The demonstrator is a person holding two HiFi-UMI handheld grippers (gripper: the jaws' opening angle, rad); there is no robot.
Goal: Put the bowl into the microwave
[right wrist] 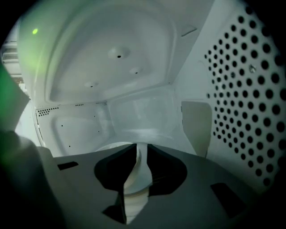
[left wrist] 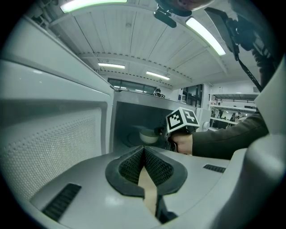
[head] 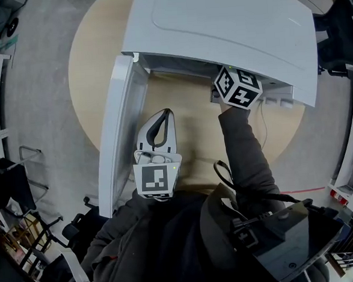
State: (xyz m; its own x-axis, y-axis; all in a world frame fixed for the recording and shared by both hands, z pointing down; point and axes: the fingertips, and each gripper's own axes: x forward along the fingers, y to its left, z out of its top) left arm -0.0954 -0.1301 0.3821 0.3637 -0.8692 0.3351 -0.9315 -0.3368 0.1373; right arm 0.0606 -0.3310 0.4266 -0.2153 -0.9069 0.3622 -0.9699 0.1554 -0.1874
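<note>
- At the bench's [head: 97, 46] near edge, the left tongs [head: 164, 114] hovered empty, jaws pressed together, just beside the open door [head: 118, 129].
- Farther in, the right tongs [right wrist: 139, 150] reached inside the microwave [head: 228, 19], which stood across the bench's far side. Their jaws were slightly apart around the rim of the white bowl [right wrist: 134, 192].
- The bowl sat on the cavity floor.

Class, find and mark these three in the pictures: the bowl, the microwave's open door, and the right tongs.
bowl [left wrist: 149, 136], left gripper view, on its outer side wall.
microwave door [head: 118, 136], head view, middle of the open panel.
right tongs [right wrist: 142, 146], right gripper view, midway between the two tips.
</note>
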